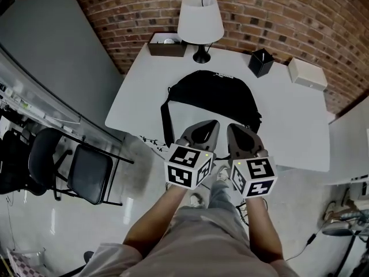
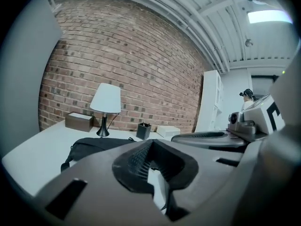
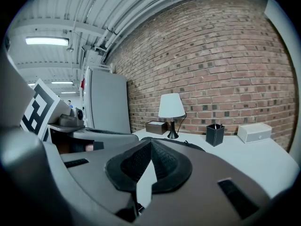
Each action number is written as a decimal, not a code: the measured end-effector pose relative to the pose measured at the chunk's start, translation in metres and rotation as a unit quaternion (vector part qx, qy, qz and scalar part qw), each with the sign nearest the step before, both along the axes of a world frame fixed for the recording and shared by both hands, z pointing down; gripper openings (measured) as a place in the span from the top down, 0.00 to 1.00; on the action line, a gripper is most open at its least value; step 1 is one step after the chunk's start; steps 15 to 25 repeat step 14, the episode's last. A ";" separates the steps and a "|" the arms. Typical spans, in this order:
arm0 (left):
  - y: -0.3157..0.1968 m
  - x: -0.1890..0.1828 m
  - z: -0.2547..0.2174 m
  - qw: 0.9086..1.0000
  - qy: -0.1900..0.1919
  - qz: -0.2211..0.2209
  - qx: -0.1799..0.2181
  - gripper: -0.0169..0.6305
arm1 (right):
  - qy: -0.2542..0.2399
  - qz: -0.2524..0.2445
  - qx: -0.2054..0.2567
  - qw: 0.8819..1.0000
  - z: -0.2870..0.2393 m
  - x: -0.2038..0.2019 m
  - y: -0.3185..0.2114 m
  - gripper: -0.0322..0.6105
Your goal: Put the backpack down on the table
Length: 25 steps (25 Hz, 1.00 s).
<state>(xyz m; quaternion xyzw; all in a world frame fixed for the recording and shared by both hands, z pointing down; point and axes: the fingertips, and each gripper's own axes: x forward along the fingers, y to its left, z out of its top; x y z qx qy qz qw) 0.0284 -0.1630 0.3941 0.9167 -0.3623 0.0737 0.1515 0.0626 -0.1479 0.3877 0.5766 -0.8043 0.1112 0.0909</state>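
Head view: a soft, rounded black fabric backpack is lying flat on the smooth white surface, with the left gripper and right gripper hovering at its near edge. Left gripper view: ribbed black jaws are pressing together, empty. Right gripper view: jaws are likewise meeting on nothing.

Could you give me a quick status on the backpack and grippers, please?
Left gripper shut, empty; right gripper shut, empty. Backpack lying on table, ungripped. Lamp behind it, apart; nothing blocking.
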 end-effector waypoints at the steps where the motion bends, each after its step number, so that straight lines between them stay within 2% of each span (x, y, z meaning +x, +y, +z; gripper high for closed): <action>1: 0.001 0.001 -0.001 1.000 -0.004 0.001 0.005 0.97 | 0.001 0.001 0.003 1.000 -0.002 0.000 0.001 0.95; 25: 0.007 0.007 -0.003 1.000 -0.011 0.010 0.018 0.97 | 0.011 0.004 0.015 1.000 -0.007 0.001 0.004 0.95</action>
